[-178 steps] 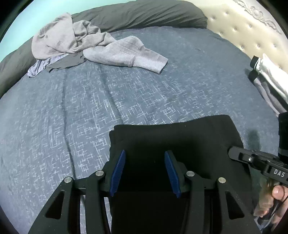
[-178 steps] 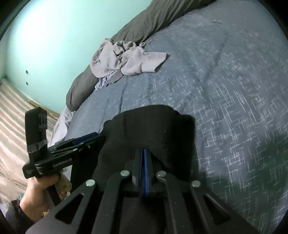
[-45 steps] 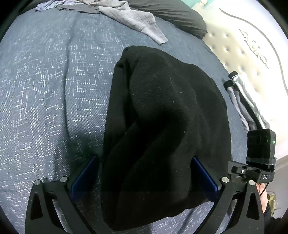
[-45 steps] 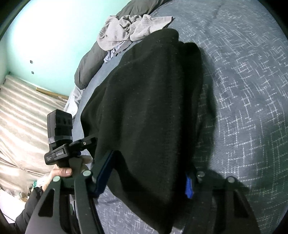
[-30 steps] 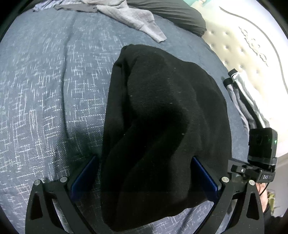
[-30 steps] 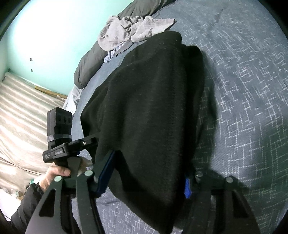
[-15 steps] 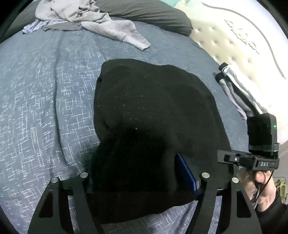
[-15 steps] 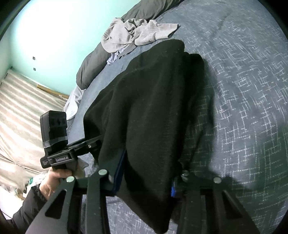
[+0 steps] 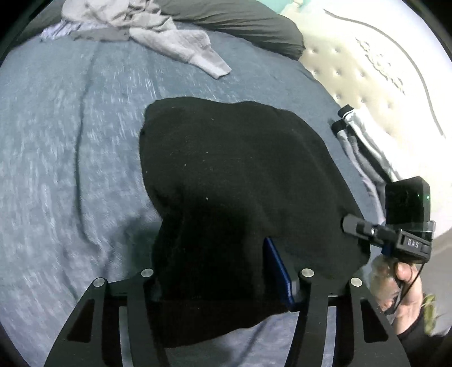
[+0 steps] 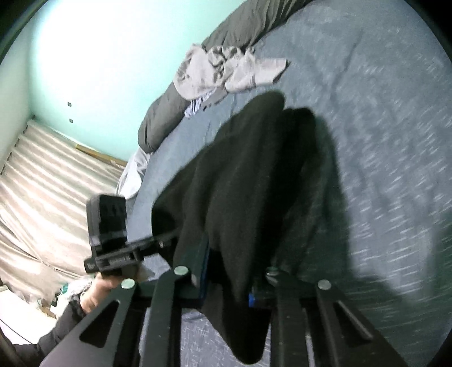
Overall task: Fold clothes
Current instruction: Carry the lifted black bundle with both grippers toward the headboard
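Black garment [image 9: 240, 175], bunched on the blue bedspread [image 9: 70, 155], its near edge gathered between both grippers. Left gripper [image 9: 214, 271] fingers closing around the cloth; right gripper [image 10: 228, 285] fingers closing on a fold. Grey clothes [image 9: 169, 36] lie beyond, by the dark pillow [image 9: 240, 25].

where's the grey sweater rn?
Crumpled at the far side of the bed: top centre-left in the left wrist view, the grey sweater lies against the dark pillow, beyond the black garment and apart from it.
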A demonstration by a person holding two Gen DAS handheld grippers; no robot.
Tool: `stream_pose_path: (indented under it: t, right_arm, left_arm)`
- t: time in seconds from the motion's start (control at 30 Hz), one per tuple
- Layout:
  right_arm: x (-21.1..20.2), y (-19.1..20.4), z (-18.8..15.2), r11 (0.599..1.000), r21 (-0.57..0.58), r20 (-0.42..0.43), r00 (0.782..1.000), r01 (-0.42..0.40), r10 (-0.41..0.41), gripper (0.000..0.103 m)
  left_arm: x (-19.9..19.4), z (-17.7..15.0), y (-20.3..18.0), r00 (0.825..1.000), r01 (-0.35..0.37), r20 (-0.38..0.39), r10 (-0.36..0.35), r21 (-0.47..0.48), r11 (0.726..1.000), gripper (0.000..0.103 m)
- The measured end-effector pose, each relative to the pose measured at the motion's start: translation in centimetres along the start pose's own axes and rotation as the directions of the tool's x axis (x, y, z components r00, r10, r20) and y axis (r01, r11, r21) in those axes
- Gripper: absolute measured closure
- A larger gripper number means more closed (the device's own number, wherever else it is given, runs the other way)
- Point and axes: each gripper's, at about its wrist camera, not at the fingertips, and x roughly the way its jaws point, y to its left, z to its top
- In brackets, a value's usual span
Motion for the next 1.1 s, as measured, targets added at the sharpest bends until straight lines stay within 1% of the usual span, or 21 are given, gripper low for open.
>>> stream_pose_path:
  t: [0.07,0.13,0.2,0.23,0.27,0.33,0.37,0.4,0.47,0.53,0.57,0.6,0.7,0.8,0.97,1.1]
  right_arm:
    - [-0.7,-0.6,0.5,1.000,-0.012,-0.009,1.000,0.025,-0.025,0.085]
    - [-0.6,-1.1,0.7,0.998,-0.015,-0.032,0.998,0.055,-0.056,0.084]
    - [0.0,-1.5,0.6,0.996,-0.015,-0.066,0.994,0.089,-0.090,0.078]
    - [0.3,-1.7,0.5,0.995,-0.014,-0.080,0.991,0.103,-0.103,0.074]
    - [0.4,-1.9,0.6,0.995,-0.008,-0.084,0.991,0.102,-0.103,0.066]
    - [0.5,-2.0,0.7,0.994,-0.004,-0.094,0.990,0.108,-0.107,0.056]
    - [0.6,-2.0,0.7,0.994,0.000,-0.101,0.989,0.109,-0.109,0.046]
    - [0.7,-2.1,0.7,0.994,0.002,-0.110,0.988,0.109,-0.108,0.040]
    - [1.1,-2.2,0.5,0.994,-0.007,-0.132,0.985,0.109,-0.109,0.033]
    - [1.7,-2.1,0.3,0.994,-0.018,-0.152,0.982,0.107,-0.109,0.031]
    - [2.0,-2.2,0.1,0.994,-0.023,-0.161,0.981,0.105,-0.107,0.030]
    - [2.1,-2.1,0.0,0.994,-0.027,-0.167,0.980,0.107,-0.110,0.027]
    - [2.6,-2.1,-0.1,0.993,-0.033,-0.175,0.978,0.110,-0.114,0.026]
    - [2.7,-2.4,0.0,0.994,-0.023,-0.174,0.979,0.103,-0.106,0.026]
    - [3.0,-1.9,0.0,0.995,-0.044,-0.171,0.981,0.087,-0.093,0.028]
    - [3.1,-1.5,0.2,0.997,-0.057,-0.166,0.984,0.053,-0.062,0.038]
  left_arm:
    - [0.7,-0.2,-0.3,1.000,0.011,-0.018,-0.012,-0.035,0.999,0.043]
    - [1.2,-0.4,-0.5,0.999,-0.013,-0.034,0.012,-0.025,1.000,0.043]
    - [1.3,-0.4,-0.5,0.999,-0.029,-0.041,0.028,-0.021,0.999,0.039]
    - [1.3,-0.4,-0.3,0.999,-0.030,-0.042,0.029,-0.024,0.999,0.038]
    - [1.2,-0.3,-0.1,0.999,-0.025,-0.043,0.024,-0.025,0.999,0.038]
    - [1.1,-0.3,0.2,0.998,-0.029,-0.049,0.028,-0.017,0.999,0.034]
    - [0.9,-0.3,0.3,0.998,-0.038,-0.048,0.037,-0.008,0.999,0.032]
    - [0.8,-0.3,0.3,0.998,-0.047,-0.044,0.047,0.002,0.999,0.029]
    - [0.4,-0.2,0.5,0.998,-0.055,-0.033,0.055,0.007,0.998,0.029]
    - [0.5,-0.2,0.8,0.999,-0.044,-0.031,0.044,0.002,0.999,0.028]
    - [0.8,-0.2,0.9,0.998,-0.040,-0.040,0.041,0.004,0.999,0.025]
    - [1.1,-0.2,1.2,0.998,-0.037,-0.044,0.037,-0.001,0.999,0.020]
    - [2.0,-0.1,2.3,0.999,-0.012,-0.047,0.010,-0.039,0.999,0.008]
    - [2.8,-0.3,3.3,0.999,0.029,-0.037,-0.032,-0.072,0.997,0.003]
    - [3.1,-0.4,2.9,0.999,0.026,-0.030,-0.027,-0.047,0.999,0.001]
    - [3.1,-0.3,3.0,0.999,0.041,-0.020,-0.042,-0.040,0.998,0.001]
